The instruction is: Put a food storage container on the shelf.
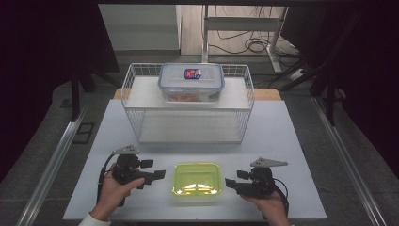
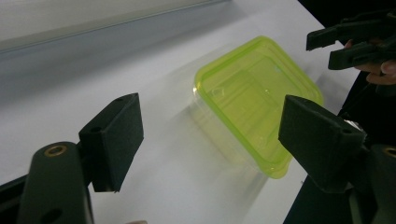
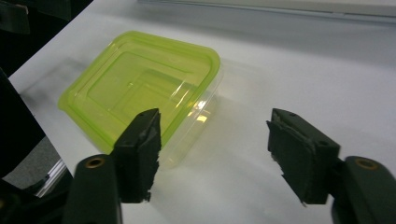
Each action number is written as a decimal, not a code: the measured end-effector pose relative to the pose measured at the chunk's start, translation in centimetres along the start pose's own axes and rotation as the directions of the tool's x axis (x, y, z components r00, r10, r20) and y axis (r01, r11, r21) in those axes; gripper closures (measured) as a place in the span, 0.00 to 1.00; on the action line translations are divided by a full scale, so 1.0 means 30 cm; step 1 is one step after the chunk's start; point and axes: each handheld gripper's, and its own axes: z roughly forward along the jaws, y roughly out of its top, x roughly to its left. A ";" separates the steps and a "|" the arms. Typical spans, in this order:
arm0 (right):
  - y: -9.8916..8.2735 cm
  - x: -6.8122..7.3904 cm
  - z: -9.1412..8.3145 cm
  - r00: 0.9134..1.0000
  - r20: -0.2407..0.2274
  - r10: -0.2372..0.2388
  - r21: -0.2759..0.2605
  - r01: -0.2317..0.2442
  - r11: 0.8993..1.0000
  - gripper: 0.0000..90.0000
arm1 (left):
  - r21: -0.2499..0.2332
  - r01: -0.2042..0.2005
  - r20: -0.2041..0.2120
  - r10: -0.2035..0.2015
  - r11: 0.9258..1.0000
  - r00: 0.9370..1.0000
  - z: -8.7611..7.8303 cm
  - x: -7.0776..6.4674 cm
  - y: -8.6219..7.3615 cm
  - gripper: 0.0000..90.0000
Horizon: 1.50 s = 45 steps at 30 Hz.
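In the high view, a green-lidded container point(image 1: 196, 179) sits flat on the white table point(image 1: 282, 141), close to the near edge and midway between the two hands. The left gripper point(image 1: 159, 175) lies at the container's 9 o'clock, just beside it but apart, its jaws pointing toward the lid and spread with nothing between them. The right gripper point(image 1: 229, 182) lies at the container's 3 o'clock, also just short of the lid, jaws aimed inward and released. At the container's 12 o'clock, farther up the table, stands a white wire rack point(image 1: 188, 101), and on its upper shelf rests a clear storage box point(image 1: 191, 82) with a blue-rimmed lid and a sticker on top.

In the left gripper view, the two black pads point(image 2: 114, 140) stand wide apart, gripping nothing. The green-lidded container point(image 2: 254, 98) lies on the table ahead, toward 1 o'clock from the gap between the jaws; its near corner passes behind the right-hand pad. The right gripper point(image 2: 322, 50) shows at 2 o'clock, beyond the container's far side, its jaws parted, held by a hand point(image 2: 378, 70).

In the right gripper view, the pads point(image 3: 140, 151) are parted and empty. The green-lidded container point(image 3: 140, 88) lies toward 11 o'clock, its clear base visible under the lid; the left-hand pad overlaps its near corner in the picture, and whether it touches cannot be told. Bare table fills the gap between the jaws.
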 end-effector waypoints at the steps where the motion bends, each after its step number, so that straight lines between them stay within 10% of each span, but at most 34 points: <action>1: -0.001 -0.001 0.002 1.000 -0.004 -0.001 0.001 0.001 1.000 0.34 | 0.004 0.001 0.006 -0.001 1.000 1.000 0.003 -0.002 -0.003 0.24; 45: -0.014 0.013 0.108 0.996 -0.070 0.051 0.067 -0.046 0.997 0.38 | 0.097 0.120 0.048 -0.126 0.988 0.991 0.162 -0.055 -0.092 0.30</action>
